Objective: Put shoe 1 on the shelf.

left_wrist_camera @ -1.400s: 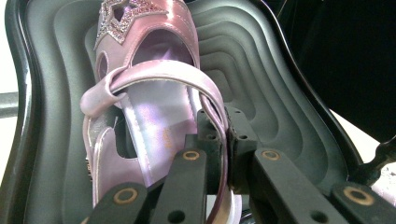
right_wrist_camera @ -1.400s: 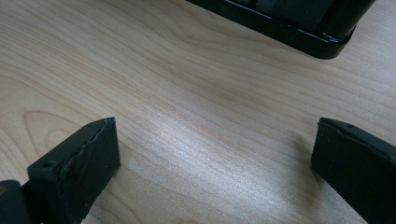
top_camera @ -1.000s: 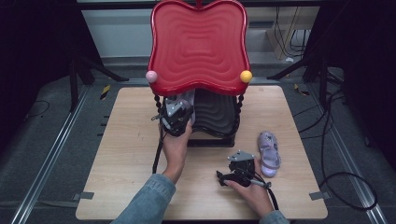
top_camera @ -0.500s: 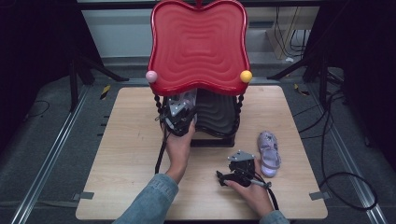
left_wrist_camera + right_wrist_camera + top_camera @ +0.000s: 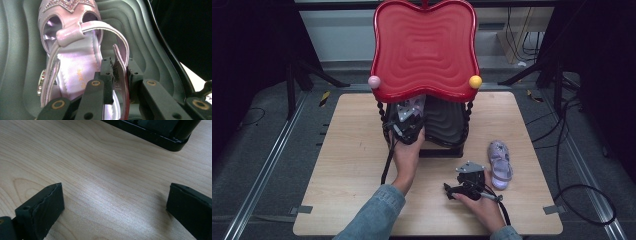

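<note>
Sandal [image 5: 72,65] on the ribbed black seat [image 5: 22,62] under the red wavy panel [image 5: 424,50].
Left gripper [image 5: 119,75] has its fingers [image 5: 107,72] around the lilac sandal's heel strap, having just eased apart, with the strap between them. Right gripper [image 5: 113,202] rests on the wooden surface [image 5: 342,150] with fingers spread wide and nothing between them; a second lilac sandal [image 5: 500,163] lies just beside it.
</note>
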### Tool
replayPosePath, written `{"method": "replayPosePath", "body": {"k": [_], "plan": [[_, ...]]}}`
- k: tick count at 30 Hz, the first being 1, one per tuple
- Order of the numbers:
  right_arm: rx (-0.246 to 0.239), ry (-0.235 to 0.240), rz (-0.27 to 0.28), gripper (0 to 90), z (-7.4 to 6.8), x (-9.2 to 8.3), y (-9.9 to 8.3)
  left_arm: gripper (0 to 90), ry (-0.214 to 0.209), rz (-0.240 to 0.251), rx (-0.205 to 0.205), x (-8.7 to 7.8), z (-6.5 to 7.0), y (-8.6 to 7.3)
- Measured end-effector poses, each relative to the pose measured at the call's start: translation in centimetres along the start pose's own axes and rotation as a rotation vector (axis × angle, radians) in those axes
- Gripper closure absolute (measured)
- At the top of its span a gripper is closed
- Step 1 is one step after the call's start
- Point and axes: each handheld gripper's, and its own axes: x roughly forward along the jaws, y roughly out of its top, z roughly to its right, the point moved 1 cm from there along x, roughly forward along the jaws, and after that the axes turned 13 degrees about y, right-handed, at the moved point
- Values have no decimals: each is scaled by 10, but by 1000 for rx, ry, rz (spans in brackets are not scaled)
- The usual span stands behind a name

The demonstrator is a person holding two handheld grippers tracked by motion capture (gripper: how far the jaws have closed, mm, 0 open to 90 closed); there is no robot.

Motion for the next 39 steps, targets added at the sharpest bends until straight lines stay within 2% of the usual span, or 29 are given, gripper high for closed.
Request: {"method": "replayPosePath", "body": {"k": [16,18,21,24,31,39], "plan": [[-4,-1,-1,16,0,0,0,729,-10,-2,10,1,2,0],[-4,-1,-1,16,0,0,0,732,-12,-2,-1,1,3,0],[-4,-1,-1,16,0,0,0,731,-11,-5,6,1,3,1],[-5,-1,-1,16,0,0,0,726,-15,-1,-2,1,3,1],[-2,1,-1,16,0,0,0,669,-22,2,18,1,4,1],[-2,0,-1,16,0,0,0,539,-37,6,29,-6,2,4]]}}
